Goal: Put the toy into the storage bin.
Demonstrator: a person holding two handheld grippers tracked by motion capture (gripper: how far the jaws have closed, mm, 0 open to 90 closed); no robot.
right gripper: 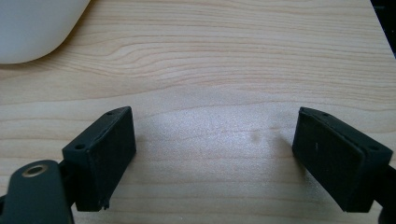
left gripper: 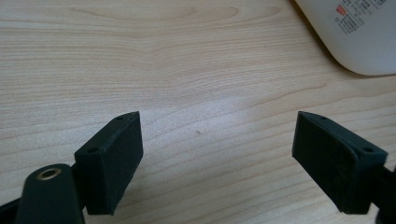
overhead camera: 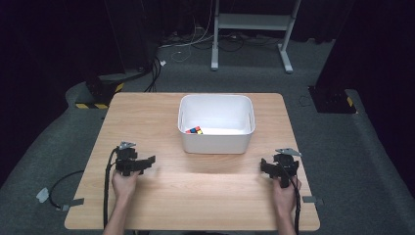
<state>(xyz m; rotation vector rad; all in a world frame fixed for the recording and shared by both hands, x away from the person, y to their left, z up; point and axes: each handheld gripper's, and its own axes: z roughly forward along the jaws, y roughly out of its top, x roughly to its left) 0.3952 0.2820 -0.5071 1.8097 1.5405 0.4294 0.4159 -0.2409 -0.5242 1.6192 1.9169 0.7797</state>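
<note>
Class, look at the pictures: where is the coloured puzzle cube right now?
In the high view, the cube lies inside the white tub at the table's middle, in the tub's near-left corner on the floor.

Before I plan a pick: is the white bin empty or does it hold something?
Not empty. In the high view the bin stands upright on the table and a multicoloured cube lies inside, at its near left corner.

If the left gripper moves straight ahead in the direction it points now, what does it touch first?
Probably bare table. The left gripper, jaws open, points over light wooden tabletop; the white plastic bin lies off to one side of that line, so it would likely pass beside it, though depth is unclear.
</note>
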